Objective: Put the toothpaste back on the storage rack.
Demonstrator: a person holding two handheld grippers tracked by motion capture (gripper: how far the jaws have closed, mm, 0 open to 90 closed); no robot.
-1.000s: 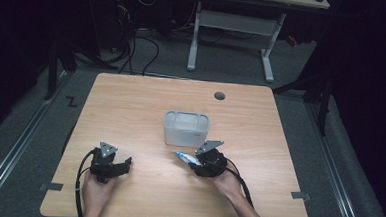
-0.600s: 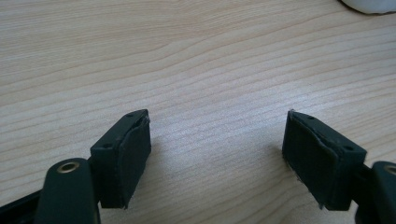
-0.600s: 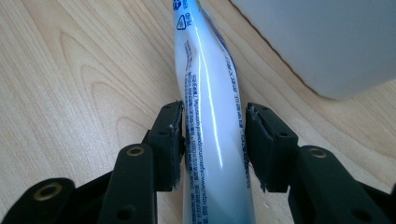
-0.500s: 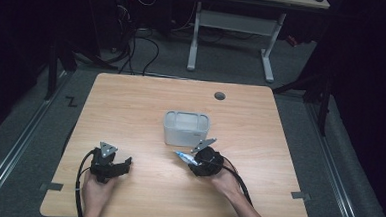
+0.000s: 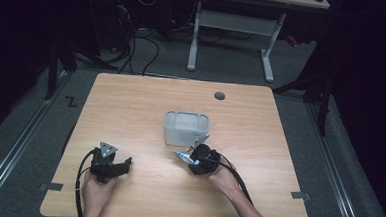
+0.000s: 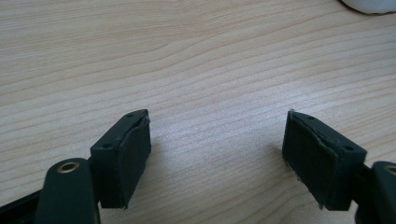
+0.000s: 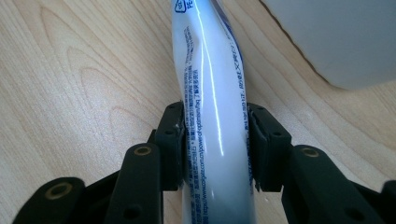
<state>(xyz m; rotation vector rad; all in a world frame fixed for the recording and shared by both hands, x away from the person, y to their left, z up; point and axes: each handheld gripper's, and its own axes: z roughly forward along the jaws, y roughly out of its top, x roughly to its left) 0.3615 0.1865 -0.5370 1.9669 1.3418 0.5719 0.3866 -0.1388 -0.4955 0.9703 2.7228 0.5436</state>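
Big wooden counter (image 5: 131,100) first, with a white plastic bin (image 5: 185,128) near its middle. Just in front of the bin, at the right tool (image 5: 191,156): been closing in a moment ago, and now pinching a white toothpaste tube (image 5: 182,156) with blue print, pads pressed on both of its sides. Means the grab looks done, so probably ready to lift the tube and, as a guess, drop it in the bin close by. Off to the other side, well apart from the bin, at the left tool (image 5: 126,164): spread wide, holding nothing, low over bare wood. From the high view, easy to tell where both hands, the bin and the tube sit on the counter, but hard to tell how tight the grip is. From the right gripper view, clear to see: pads squeezing the tube around its middle, tube lying along the wood, bin wall just beside it. From the left gripper view, plain to see the wide gap and a small edge of the bin far off in the corner.
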